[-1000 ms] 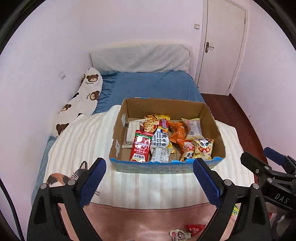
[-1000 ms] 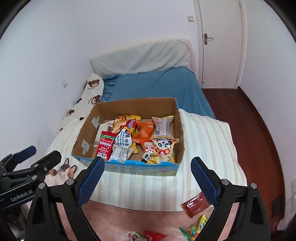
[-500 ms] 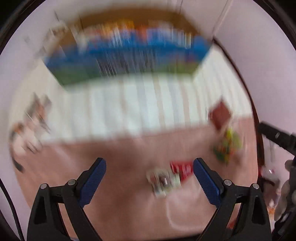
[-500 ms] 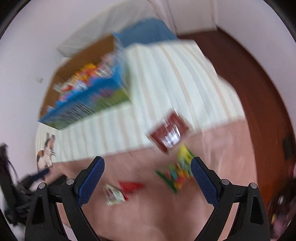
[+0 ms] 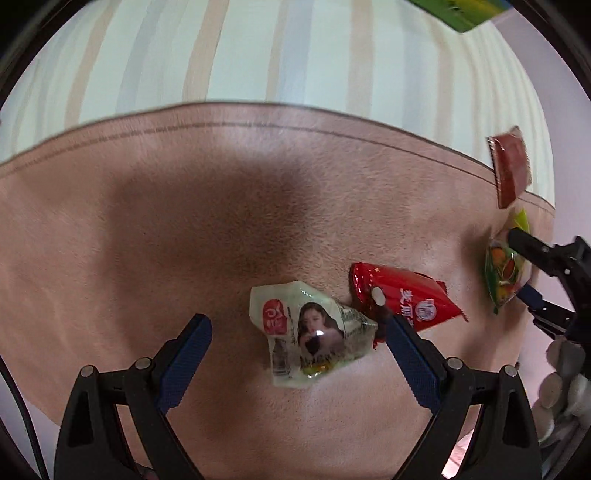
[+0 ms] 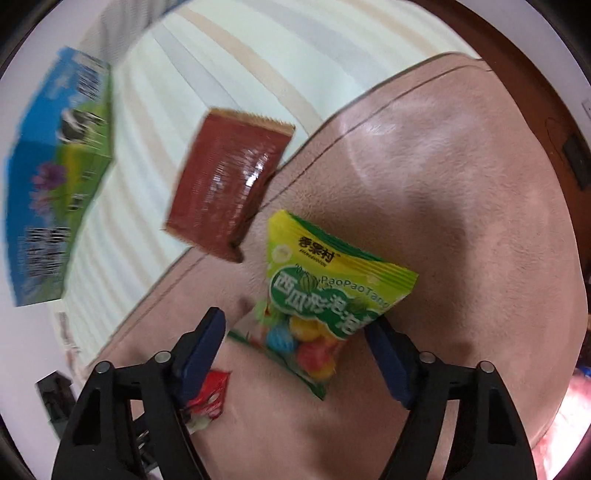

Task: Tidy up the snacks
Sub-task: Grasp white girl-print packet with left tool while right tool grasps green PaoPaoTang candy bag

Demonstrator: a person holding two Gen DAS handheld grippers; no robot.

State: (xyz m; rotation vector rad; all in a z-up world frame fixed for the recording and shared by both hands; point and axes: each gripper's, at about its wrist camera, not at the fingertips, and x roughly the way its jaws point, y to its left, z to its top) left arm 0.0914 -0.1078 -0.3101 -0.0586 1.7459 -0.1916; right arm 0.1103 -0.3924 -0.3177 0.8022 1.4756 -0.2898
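My left gripper (image 5: 295, 350) is open, its fingers on either side of a clear packet with a woman's face (image 5: 312, 338) on the pink blanket (image 5: 166, 229). A red packet (image 5: 404, 297) lies just right of it. My right gripper (image 6: 297, 345) is open around a green-yellow candy bag (image 6: 325, 306); that bag and the right gripper also show in the left wrist view (image 5: 504, 267). A dark red packet (image 6: 229, 181) lies on the blanket's seam, also seen in the left wrist view (image 5: 509, 171).
The blue and green side of the cardboard snack box (image 6: 55, 177) stands at the left on the striped sheet (image 6: 258, 55); its corner shows in the left wrist view (image 5: 461, 13). Dark wooden floor (image 6: 535, 74) lies beyond the bed's edge.
Both grippers have tilted down and dropped from a view over the box to just above the loose packets on the blanket. Each open gripper now straddles a packet.
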